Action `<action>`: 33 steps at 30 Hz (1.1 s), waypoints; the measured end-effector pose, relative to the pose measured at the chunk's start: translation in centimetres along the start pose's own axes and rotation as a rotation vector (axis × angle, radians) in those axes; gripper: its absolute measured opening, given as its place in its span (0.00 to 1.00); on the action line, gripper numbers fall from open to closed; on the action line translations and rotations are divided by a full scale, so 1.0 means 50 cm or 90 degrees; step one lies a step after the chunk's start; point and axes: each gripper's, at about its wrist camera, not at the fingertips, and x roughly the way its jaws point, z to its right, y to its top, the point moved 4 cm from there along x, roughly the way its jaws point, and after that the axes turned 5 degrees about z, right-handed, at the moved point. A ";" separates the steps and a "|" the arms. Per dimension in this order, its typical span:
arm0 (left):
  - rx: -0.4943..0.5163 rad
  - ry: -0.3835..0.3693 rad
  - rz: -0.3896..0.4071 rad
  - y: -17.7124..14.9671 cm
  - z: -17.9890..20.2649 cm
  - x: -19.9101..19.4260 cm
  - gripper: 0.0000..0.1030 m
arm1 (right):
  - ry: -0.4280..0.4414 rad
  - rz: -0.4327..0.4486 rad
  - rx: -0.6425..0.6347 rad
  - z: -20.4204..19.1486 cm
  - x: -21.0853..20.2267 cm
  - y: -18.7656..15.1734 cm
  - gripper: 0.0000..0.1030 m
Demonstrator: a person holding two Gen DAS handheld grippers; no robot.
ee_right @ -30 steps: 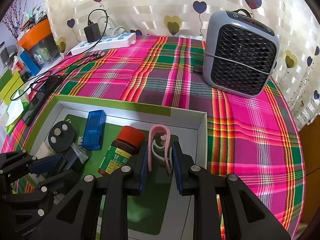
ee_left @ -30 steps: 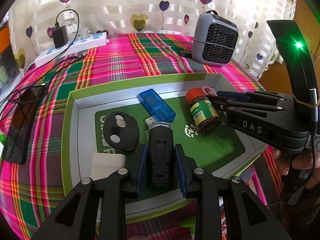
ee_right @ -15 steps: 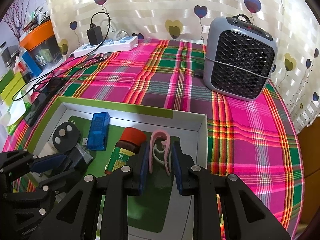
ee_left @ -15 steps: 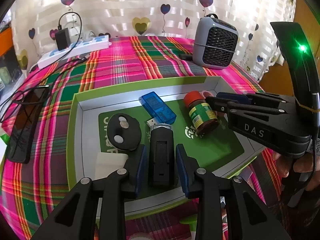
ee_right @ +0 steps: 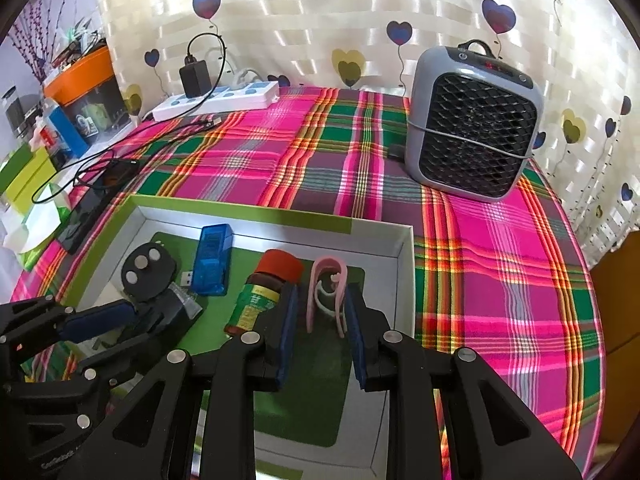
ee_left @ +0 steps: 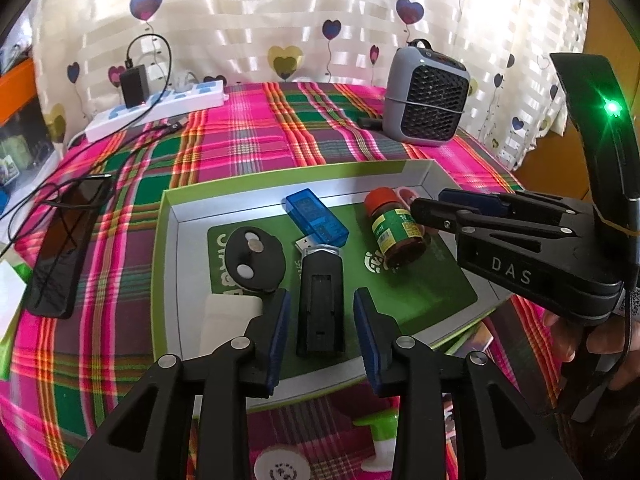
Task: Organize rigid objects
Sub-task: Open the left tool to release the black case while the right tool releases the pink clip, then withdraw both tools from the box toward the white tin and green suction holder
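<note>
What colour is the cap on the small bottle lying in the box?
Red, on the small bottle with a green and yellow label; the right wrist view shows it best.

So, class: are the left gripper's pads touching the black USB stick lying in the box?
Apart. The left wrist view shows green mat either side of the black USB stick between the opening left gripper pads.

Left hand-held gripper [ee_left: 320,320] jaws opening; right hand-held gripper [ee_right: 320,314] jaws opening.

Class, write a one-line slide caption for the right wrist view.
Right gripper opening around a pink clip inside the green-rimmed box.
</note>
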 end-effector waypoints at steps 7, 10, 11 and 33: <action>0.005 0.007 0.017 -0.007 0.005 -0.032 0.31 | -0.002 0.017 -0.003 -0.014 -0.033 -0.009 0.33; 0.008 0.010 0.022 -0.013 0.008 -0.046 0.31 | 0.003 0.025 0.002 -0.019 -0.049 -0.013 0.33; 0.007 0.009 0.023 -0.015 0.007 -0.048 0.31 | 0.003 0.028 0.002 -0.021 -0.052 -0.014 0.33; 0.026 0.035 0.060 -0.077 0.013 -0.148 0.31 | 0.011 0.067 0.011 -0.067 -0.150 -0.080 0.33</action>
